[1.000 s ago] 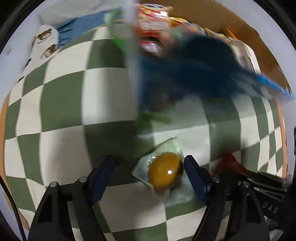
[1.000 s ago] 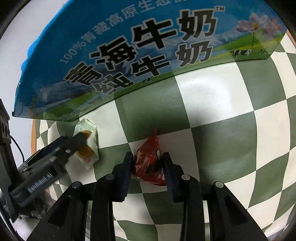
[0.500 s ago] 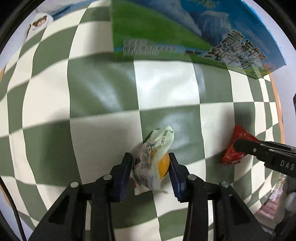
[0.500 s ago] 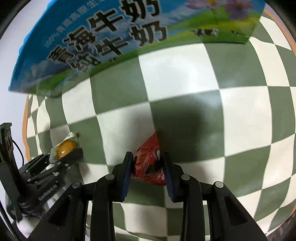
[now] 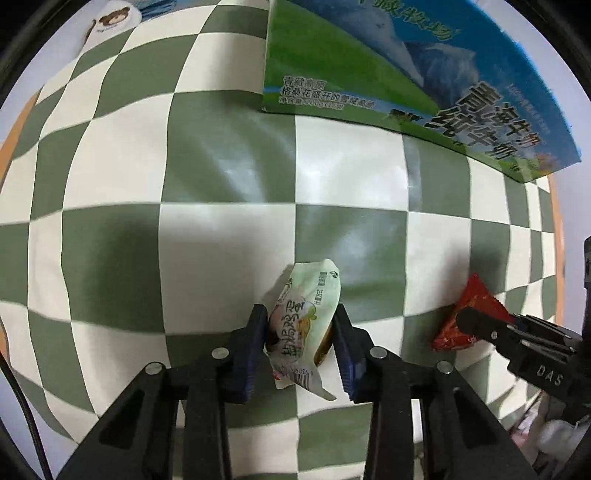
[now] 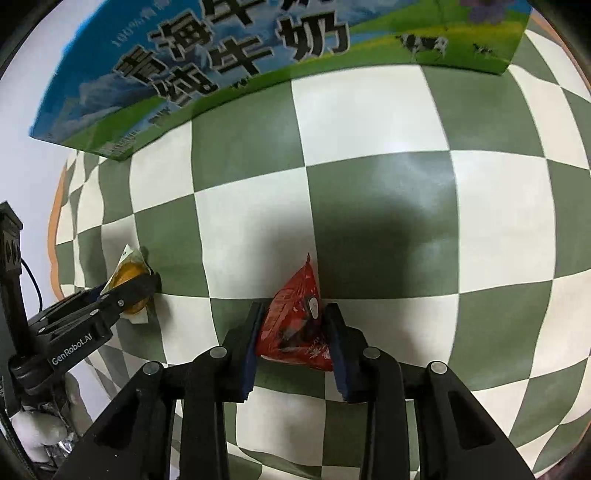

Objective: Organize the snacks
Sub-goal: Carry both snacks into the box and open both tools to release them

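My left gripper is shut on a pale green egg snack packet with a yellow-brown egg inside, held over the checked cloth. My right gripper is shut on a red triangular snack packet. Each gripper shows in the other's view: the right one with the red packet at the lower right, the left one with the egg packet at the left. The blue-and-green milk carton box stands at the far side, also in the right wrist view.
The green-and-cream checked cloth covers the table, with an orange table edge at the left. A white bear-print item lies at the far left corner. Some white clutter sits beyond the near left edge.
My left gripper closed on the egg packet and turned it on edge. The milk box, blurred in motion a second ago, now stands at the far side. The right gripper kept hold of the red packet.
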`<action>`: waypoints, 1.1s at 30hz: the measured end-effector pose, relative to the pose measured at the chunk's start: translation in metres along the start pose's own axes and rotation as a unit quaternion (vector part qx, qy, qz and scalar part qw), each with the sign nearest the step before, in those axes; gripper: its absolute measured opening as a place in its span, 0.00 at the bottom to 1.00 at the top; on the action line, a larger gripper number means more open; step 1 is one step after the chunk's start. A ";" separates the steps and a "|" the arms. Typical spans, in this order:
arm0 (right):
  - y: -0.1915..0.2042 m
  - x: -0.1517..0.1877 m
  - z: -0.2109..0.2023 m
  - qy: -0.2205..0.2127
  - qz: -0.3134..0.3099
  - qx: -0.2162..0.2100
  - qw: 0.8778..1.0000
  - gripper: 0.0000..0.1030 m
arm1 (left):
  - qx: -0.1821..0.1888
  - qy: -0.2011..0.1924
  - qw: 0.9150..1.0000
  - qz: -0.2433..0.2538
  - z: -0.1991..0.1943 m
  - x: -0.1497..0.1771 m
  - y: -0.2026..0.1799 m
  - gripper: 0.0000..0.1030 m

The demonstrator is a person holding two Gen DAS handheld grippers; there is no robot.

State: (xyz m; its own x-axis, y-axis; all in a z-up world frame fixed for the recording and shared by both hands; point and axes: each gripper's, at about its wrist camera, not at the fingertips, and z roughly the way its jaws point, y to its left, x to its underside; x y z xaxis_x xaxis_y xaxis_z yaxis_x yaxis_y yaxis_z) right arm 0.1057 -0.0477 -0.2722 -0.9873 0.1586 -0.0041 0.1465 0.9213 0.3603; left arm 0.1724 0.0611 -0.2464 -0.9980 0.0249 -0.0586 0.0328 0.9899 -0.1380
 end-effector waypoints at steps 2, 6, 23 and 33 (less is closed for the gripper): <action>-0.002 0.000 -0.007 -0.008 0.003 -0.010 1.000 0.34 | 0.004 -0.001 1.000 -0.010 -0.004 0.002 0.001 0.31; -0.004 -0.003 -0.026 -0.022 0.006 -0.030 0.999 0.34 | 0.019 0.001 1.000 -0.024 -0.008 0.019 -0.006 0.31; -0.006 -0.089 -0.205 -0.169 -0.027 -0.088 0.981 0.34 | 0.128 -0.120 0.985 0.000 -0.154 -0.096 -0.079 0.31; -0.029 -0.203 -0.185 -0.169 -0.042 0.040 0.984 0.34 | 0.031 -0.045 0.998 0.006 -0.086 -0.176 -0.075 0.32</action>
State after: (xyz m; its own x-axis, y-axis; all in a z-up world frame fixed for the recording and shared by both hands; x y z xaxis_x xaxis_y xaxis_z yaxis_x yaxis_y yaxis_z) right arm 0.2910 -0.1723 -0.1093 -0.9214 0.1774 -0.3458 0.0833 0.9592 0.2700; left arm 0.3411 -0.0060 -0.1406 -0.9887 0.0209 -0.1483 0.0505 0.9788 -0.1984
